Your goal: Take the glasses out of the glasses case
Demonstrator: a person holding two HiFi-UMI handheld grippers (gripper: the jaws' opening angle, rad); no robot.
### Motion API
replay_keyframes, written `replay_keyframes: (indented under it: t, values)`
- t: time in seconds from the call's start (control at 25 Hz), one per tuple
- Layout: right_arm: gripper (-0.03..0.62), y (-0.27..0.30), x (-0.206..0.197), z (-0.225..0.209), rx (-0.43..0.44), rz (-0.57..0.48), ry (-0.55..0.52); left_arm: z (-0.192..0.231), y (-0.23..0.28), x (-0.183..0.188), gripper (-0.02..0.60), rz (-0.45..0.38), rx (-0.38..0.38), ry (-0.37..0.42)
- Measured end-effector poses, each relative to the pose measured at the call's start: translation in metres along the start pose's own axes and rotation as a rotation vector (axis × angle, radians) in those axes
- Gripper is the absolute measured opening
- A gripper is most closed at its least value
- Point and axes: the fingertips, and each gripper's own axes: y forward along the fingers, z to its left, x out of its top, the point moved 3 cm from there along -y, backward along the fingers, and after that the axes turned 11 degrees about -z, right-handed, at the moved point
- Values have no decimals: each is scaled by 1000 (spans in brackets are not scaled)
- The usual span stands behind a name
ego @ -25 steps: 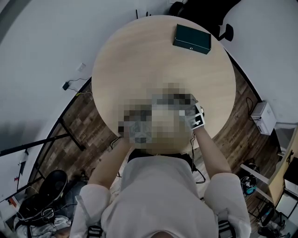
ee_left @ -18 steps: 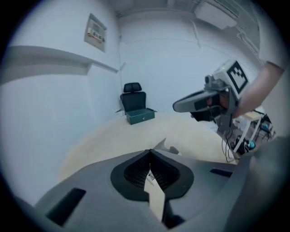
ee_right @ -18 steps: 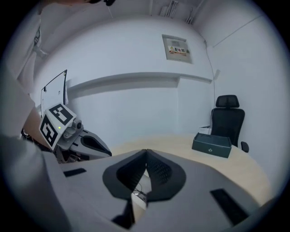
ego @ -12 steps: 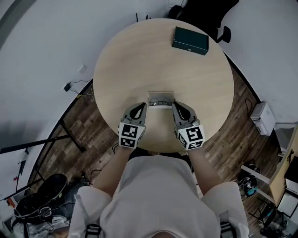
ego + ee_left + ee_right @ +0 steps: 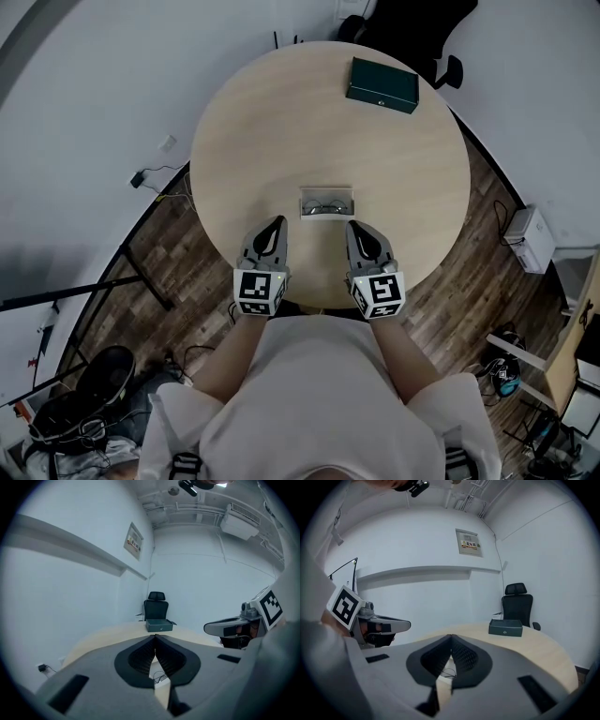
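Observation:
A small pale open glasses case [image 5: 327, 203] lies on the round wooden table [image 5: 281, 122], toward its near side, with dark-rimmed glasses [image 5: 325, 207] inside it. My left gripper [image 5: 278, 222] and right gripper [image 5: 352, 226] hover side by side just short of the case, one off each end, both pointing toward it. Each is shut with nothing between its jaws. In the left gripper view the tips [image 5: 154, 637] meet, and the glasses [image 5: 160, 677] show below them. The right gripper view shows its tips [image 5: 450, 637] closed above the glasses [image 5: 449, 672].
A closed dark green box [image 5: 382, 83] with a clasp sits at the table's far edge, with a black office chair [image 5: 156, 605] behind it. White walls curve round the table. Cables, bags and a white box [image 5: 531, 236] lie on the wooden floor.
Both grippers have drawn back from the ends of the case toward the person and have risen. The case and glasses have not moved.

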Motion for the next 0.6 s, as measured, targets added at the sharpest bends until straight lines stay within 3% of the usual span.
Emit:
replay_keyframes:
  t: [0.24, 0.6]
  values:
    - [12, 0, 6, 3, -2, -28, -1, 7, -8, 7, 9, -41, 36, -3]
    - [12, 1, 12, 3, 34, -69, -26, 9, -15, 20, 9, -131, -9, 54]
